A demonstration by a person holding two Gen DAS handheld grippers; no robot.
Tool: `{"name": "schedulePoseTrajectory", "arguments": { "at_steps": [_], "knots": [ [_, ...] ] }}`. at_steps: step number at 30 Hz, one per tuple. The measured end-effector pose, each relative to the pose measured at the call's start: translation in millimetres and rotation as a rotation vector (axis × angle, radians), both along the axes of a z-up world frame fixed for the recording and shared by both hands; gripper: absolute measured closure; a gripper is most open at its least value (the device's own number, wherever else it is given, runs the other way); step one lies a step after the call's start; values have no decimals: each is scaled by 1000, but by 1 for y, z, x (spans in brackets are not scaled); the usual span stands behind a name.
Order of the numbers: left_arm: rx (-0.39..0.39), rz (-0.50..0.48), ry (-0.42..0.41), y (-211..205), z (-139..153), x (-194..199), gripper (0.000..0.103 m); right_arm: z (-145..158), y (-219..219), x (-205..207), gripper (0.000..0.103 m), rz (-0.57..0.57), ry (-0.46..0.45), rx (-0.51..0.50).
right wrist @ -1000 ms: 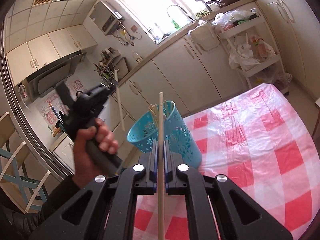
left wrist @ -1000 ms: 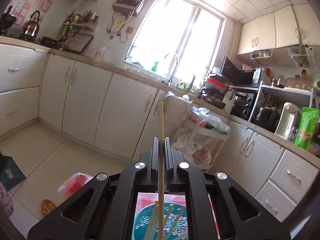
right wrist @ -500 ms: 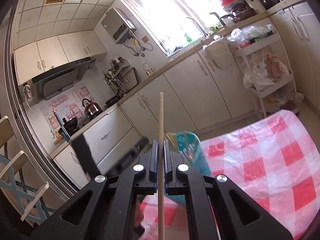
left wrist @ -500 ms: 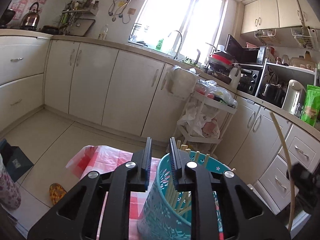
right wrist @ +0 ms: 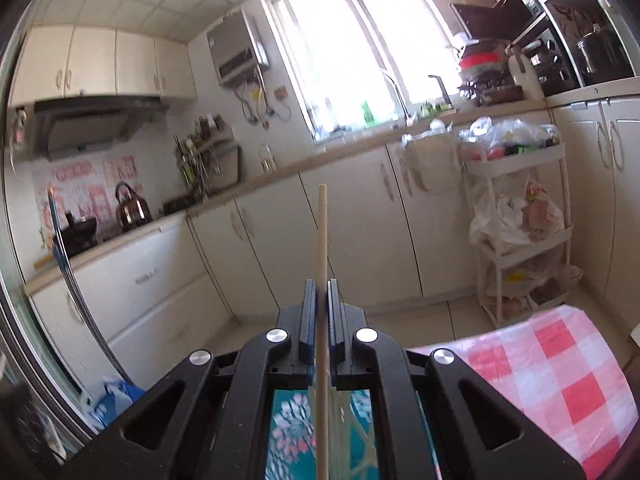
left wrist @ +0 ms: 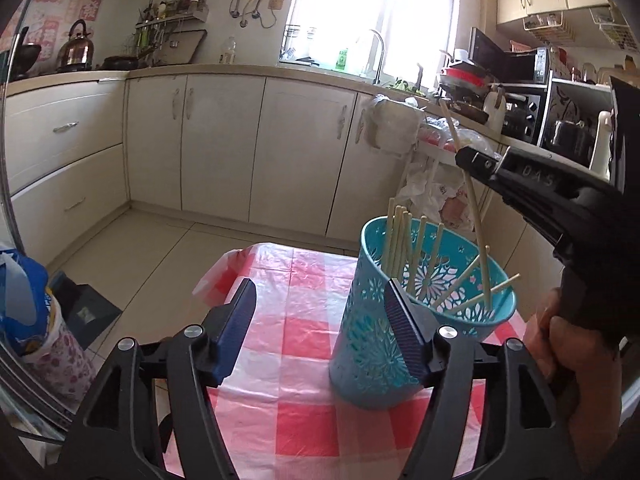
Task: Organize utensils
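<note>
Right hand-held gripper pinching chopstick above teal holder, left hand-held gripper opening, empty, beside holder.

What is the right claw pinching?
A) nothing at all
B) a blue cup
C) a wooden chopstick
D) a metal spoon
C. The right claw is shut on a thin wooden chopstick that sticks straight out past its tips; in the left wrist view that chopstick's lower end dips into the turquoise holder on the checked tablecloth.
</note>
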State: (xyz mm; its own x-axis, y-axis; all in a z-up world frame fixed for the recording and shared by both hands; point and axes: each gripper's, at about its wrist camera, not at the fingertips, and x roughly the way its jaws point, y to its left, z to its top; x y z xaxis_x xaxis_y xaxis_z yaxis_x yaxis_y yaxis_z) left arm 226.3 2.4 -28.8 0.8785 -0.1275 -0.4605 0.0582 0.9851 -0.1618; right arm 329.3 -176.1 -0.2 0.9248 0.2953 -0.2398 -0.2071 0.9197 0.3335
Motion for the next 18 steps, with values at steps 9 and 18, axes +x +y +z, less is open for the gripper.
{"name": "schedulePoseTrajectory", "arguments": {
  "at_steps": [9, 18],
  "knots": [
    [16, 27, 37, 0, 4, -36, 34, -8, -22, -85, 79, 50, 18, -46],
    [41, 34, 26, -5, 20, -78, 25, -16, -48, -180, 63, 31, 90, -25]
  ]
}}
